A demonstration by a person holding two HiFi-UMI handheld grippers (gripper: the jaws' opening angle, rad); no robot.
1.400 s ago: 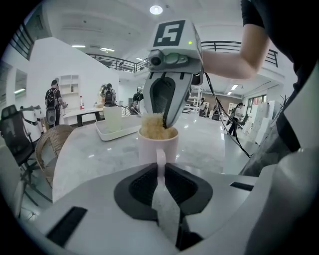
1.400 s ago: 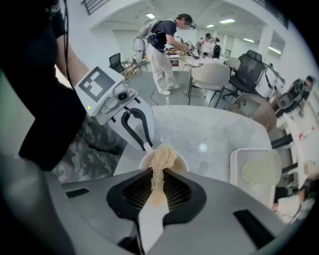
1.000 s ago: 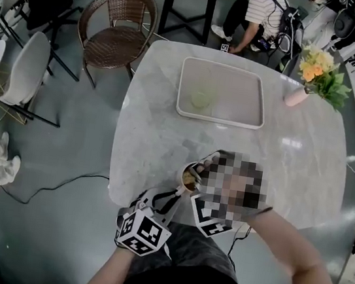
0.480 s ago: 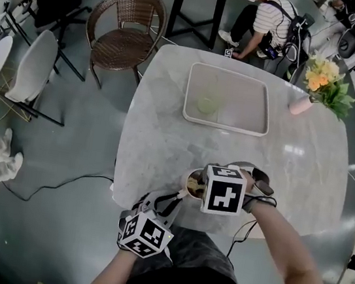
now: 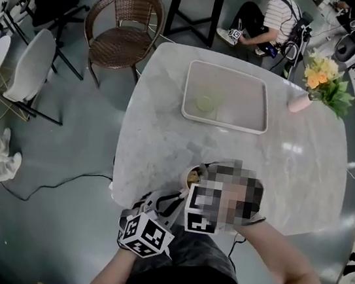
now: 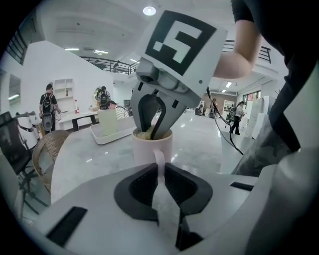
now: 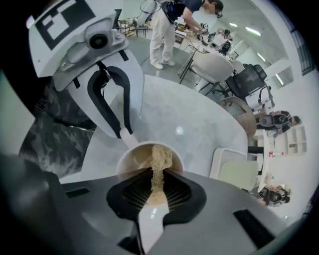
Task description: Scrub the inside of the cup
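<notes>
A white cup (image 6: 152, 145) stands near the table's front edge, also seen as cup (image 7: 130, 158) and cup (image 5: 190, 174). My left gripper (image 6: 159, 167) is shut on the cup's handle (image 6: 159, 158) and holds it from the near side. My right gripper (image 7: 153, 175) points steeply down over the cup's mouth, shut on a tan scrubber (image 7: 158, 164) whose end reaches inside the cup. In the head view, my left gripper (image 5: 176, 197) shows below the cup, and a mosaic patch hides most of the right gripper.
A white tray (image 5: 257, 104) with a pale green cup (image 5: 205, 101) lies at the table's far side. A pink vase of flowers (image 5: 298, 98) stands at the far right. A wicker chair (image 5: 124, 29) and a crouching person (image 5: 275, 17) are beyond the table.
The right gripper has rolled over the cup, its marker cube turning one way and back again. The left gripper and the cup have stayed put.
</notes>
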